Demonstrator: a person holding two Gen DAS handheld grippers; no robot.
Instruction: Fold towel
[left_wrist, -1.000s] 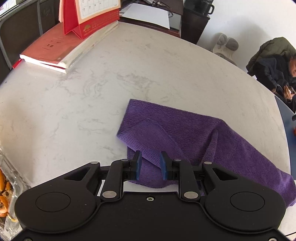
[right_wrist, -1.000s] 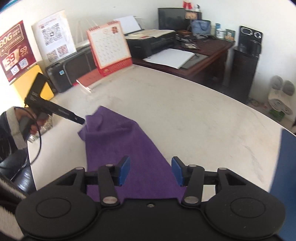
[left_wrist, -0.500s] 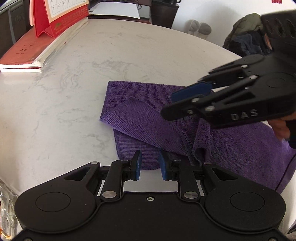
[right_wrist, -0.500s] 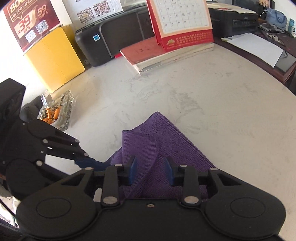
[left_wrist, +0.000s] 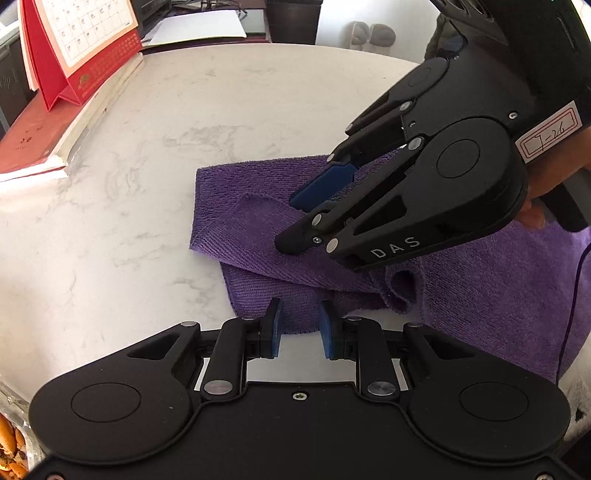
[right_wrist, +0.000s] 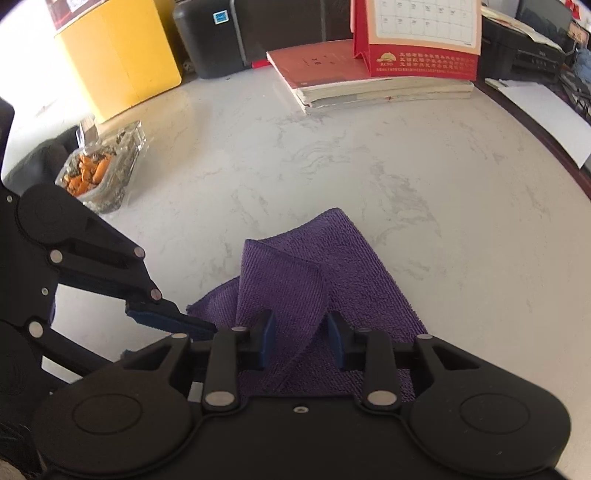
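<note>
Right tongs (left_wrist: 310, 221) farther over towel (left_wrist: 480, 288)

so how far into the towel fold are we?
Early. Done: one corner flap of the purple towel already lies turned over on the marble table, bunched rather than flat. In hand: the right gripper straddles that raised fold, jaws apart, no clamp visible; the left gripper is open at the near edge. Left: grasp, carry the edge across, flatten.
</note>
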